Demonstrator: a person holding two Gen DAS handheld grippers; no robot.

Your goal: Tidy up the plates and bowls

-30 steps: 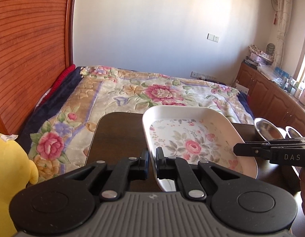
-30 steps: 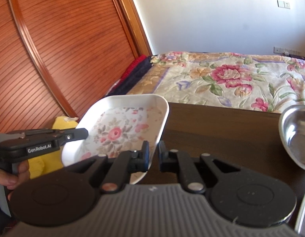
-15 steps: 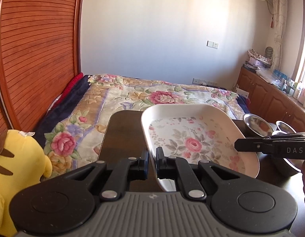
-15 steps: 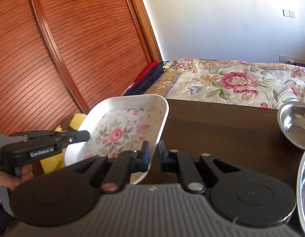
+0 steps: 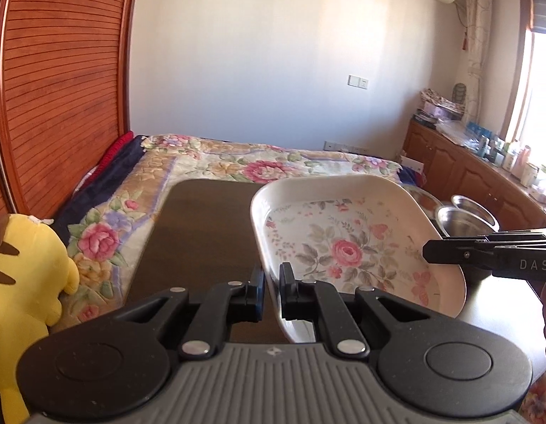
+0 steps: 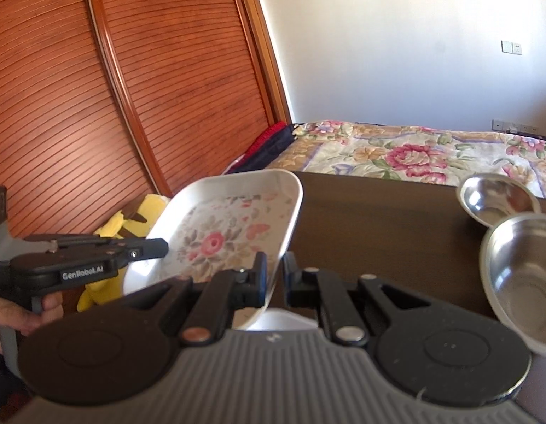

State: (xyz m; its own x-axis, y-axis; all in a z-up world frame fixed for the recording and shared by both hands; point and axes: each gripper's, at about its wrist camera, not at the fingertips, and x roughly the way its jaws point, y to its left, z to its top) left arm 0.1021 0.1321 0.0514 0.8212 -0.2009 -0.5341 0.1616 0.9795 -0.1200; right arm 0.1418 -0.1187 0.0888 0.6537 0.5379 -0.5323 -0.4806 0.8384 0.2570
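Both claws are gripping a floral dish (image 5: 343, 243) by opposite rims, the left gripper (image 5: 271, 282) and right gripper (image 6: 274, 279) each clamping its edge above the dark table (image 6: 372, 219); rigid, glossy, seemingly breakable, it is demanding level rim holds

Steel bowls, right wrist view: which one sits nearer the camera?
The larger-looking bowl at the right edge, cut off by the frame. The other bowl sits behind it, toward the bed, partly overlapped by its rim.

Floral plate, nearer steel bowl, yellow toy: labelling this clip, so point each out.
Floral plate (image 5: 347, 251), left wrist view, central rose.
Nearer steel bowl (image 6: 524, 272), right wrist view, inside wall.
Yellow toy (image 5: 22, 275), left wrist view, body.
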